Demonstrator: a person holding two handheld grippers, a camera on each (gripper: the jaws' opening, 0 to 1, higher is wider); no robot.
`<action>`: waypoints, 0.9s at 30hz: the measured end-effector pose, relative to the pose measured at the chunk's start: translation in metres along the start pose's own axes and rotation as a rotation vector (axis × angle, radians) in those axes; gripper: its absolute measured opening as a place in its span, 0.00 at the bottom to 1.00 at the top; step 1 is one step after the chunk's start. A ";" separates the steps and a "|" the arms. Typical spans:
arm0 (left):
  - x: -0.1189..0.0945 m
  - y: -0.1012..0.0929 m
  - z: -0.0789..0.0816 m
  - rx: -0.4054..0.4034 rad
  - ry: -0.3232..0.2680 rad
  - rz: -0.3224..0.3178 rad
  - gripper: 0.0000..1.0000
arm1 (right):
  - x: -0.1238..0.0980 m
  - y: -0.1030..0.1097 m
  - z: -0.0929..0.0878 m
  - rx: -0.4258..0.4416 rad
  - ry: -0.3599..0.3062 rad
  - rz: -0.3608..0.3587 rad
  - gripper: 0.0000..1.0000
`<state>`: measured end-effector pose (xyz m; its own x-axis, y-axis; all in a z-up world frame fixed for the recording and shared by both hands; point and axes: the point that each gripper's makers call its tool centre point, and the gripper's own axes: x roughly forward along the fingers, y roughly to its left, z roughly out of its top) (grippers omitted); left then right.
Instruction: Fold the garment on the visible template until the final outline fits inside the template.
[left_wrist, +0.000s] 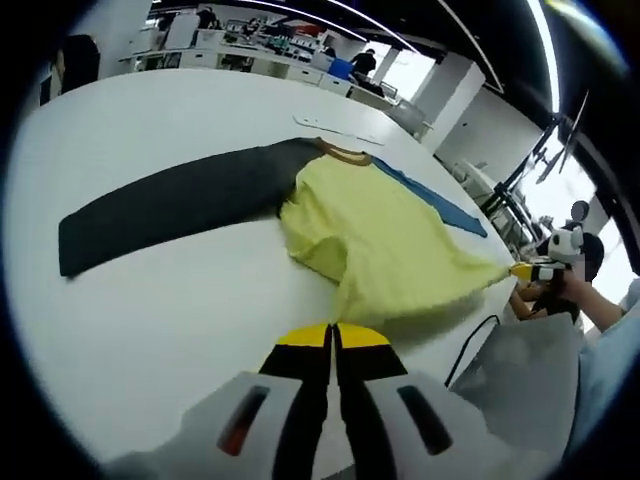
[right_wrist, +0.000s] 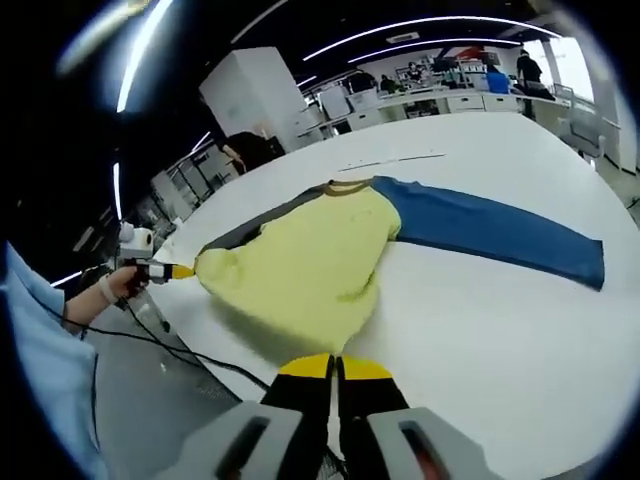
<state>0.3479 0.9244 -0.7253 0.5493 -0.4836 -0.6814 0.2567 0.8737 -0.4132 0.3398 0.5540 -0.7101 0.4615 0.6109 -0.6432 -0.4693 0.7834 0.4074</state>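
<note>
No readable text, no labels, no brand marks, no numbers, nothing legible on garment, bench, background fittings

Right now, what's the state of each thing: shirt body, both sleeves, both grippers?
yellow fabric shirt body: rumpled, hem pulled out between the grippers
dark grey long sleeve: flat, stretched straight
blue long sleeve: flat, straight
left gripper: shut on hem
right gripper: shut on hem
</note>
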 end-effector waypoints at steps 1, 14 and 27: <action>0.000 -0.001 -0.006 -0.007 0.027 0.000 0.00 | 0.000 0.000 -0.004 0.007 0.013 -0.001 0.00; -0.017 -0.008 -0.033 -0.006 0.133 0.026 0.00 | -0.004 0.004 -0.009 0.035 0.057 0.004 0.00; -0.004 -0.006 -0.083 0.015 0.313 0.049 0.00 | 0.018 -0.010 -0.051 0.034 0.187 -0.030 0.00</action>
<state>0.2778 0.9170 -0.7706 0.2904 -0.4314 -0.8541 0.2494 0.8959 -0.3677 0.3148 0.5509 -0.7585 0.3257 0.5577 -0.7635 -0.4302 0.8065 0.4056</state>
